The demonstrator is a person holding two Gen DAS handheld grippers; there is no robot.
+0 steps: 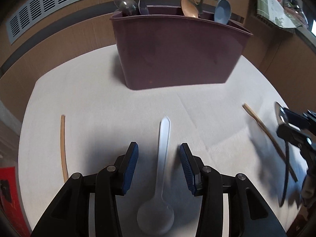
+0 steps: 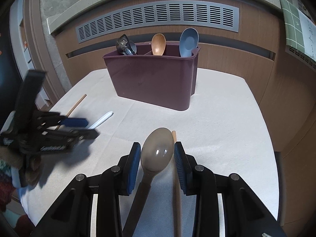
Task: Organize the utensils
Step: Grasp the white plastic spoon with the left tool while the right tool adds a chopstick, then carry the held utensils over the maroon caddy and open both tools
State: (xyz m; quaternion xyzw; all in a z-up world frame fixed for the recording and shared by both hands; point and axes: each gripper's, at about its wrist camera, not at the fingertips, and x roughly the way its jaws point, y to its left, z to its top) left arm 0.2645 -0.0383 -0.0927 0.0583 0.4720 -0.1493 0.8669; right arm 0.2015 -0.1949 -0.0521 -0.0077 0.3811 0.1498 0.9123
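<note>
Utensils lie scattered on the white-clothed desk (image 1: pixel 102 98); a white plastic spoon (image 1: pixel 161 177) rests between the wide-spread fingers of the left tool (image 1: pixel 159 158), untouched; the right tool (image 2: pixel 157 158) grips a grey-brown spoon (image 2: pixel 156 156) by its bowl; 1 maroon caddy (image 2: pixel 152 79) behind holds several spoons upright; 2 wooden chopsticks (image 1: pixel 63 148) lie apart.

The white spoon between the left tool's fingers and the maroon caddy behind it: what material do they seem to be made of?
The white spoon looks like thin plastic: milky, slightly translucent, with a matte bowl. The maroon caddy also seems to be moulded plastic: uniform colour, smooth semi-matte walls, rounded corners and a thin rim. Motion blur leaves the finer texture of both uncertain.
</note>
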